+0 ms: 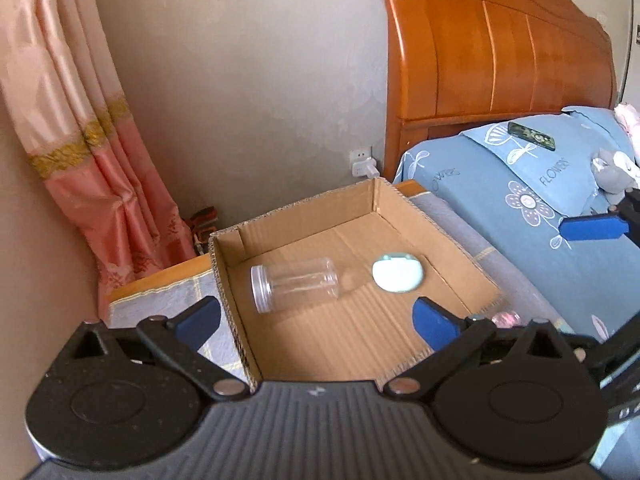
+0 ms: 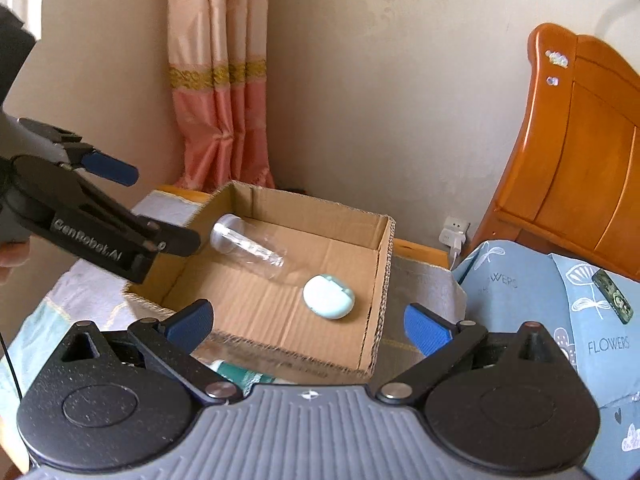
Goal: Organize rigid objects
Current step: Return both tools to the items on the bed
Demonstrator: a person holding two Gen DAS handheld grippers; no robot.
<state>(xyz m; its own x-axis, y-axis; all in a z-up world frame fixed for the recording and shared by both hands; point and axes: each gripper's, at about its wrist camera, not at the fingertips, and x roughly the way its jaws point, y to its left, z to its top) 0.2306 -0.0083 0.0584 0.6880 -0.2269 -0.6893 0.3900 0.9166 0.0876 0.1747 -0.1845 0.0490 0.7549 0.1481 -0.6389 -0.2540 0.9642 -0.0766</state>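
An open cardboard box (image 1: 460, 256) (image 2: 376, 280) stands on a cloth-covered bedside table. Inside lie a clear plastic jar (image 1: 294, 284) (image 2: 248, 246) on its side and a pale mint oval case (image 1: 398, 273) (image 2: 328, 296). My left gripper (image 1: 316, 322) is open and empty, above the box's near edge; it also shows in the right wrist view (image 2: 144, 208) at the box's left wall. My right gripper (image 2: 308, 326) is open and empty, over the box's near right side. One of its blue fingers (image 1: 592, 228) shows at the right in the left wrist view.
A bed with a blue flowered pillow (image 1: 520, 184) (image 2: 560, 312) and orange wooden headboard (image 1: 500, 48) lies to the right. A dark phone-like item (image 1: 532, 135) (image 2: 612, 296) rests on the pillow. A pink curtain (image 1: 80, 120) hangs left. A teal-labelled bottle (image 2: 240, 374) lies before the box.
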